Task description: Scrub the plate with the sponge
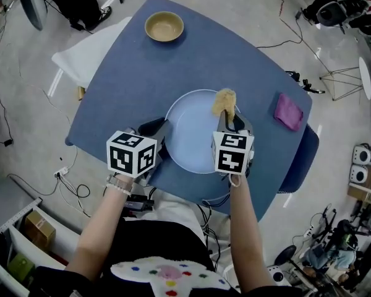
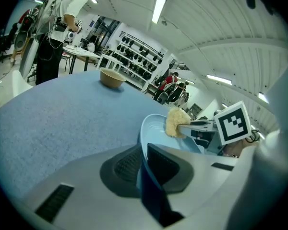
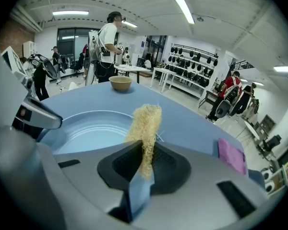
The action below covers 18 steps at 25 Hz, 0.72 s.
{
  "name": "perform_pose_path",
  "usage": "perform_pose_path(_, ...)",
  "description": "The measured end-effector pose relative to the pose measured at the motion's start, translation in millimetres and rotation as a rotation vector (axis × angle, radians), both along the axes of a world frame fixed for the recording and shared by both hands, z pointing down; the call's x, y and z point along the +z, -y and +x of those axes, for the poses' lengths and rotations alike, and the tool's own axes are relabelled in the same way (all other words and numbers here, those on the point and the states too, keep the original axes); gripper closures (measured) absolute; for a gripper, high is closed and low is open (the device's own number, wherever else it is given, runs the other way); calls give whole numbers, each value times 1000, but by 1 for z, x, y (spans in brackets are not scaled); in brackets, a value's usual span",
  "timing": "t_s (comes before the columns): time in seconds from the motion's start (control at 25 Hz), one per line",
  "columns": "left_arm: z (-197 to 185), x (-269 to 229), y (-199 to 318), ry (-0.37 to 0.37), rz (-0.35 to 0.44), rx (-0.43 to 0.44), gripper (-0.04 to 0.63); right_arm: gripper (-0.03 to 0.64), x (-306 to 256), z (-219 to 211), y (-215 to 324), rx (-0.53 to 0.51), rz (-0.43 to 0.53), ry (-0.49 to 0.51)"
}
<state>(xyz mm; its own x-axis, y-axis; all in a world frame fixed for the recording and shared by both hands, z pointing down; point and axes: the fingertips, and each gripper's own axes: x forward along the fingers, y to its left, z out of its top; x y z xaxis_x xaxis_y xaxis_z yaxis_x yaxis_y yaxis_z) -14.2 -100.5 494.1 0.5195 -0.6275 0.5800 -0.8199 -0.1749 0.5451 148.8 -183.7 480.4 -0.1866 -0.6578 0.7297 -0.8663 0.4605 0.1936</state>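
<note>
Blue tabletop [image 1: 235,48] carries the plate [image 1: 191,135], its left rim pinched by the left tongs [image 2: 143,164]; the right tongs [image 3: 143,171] pinch the sponge [image 3: 145,123] over its far edge, perhaps not touching. Hard pressing could lever the plate loose or fold the floppy sponge.

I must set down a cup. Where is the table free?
Free: the wide patch between bowl and plate; a narrower strip between plate and purple cloth. Crowded: the near edge, with left gripper and right gripper at the plate.
</note>
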Motion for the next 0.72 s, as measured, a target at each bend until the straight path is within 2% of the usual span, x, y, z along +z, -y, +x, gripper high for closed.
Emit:
perform_pose_path(0.28,-2,-1,0,-11,1,4,561,569,13,-1,13,-28,-4,-77)
perform_pose_path(0.72,-5,-4,3,-32,12,14,568,569,20,-18,23,-116,-7,-114)
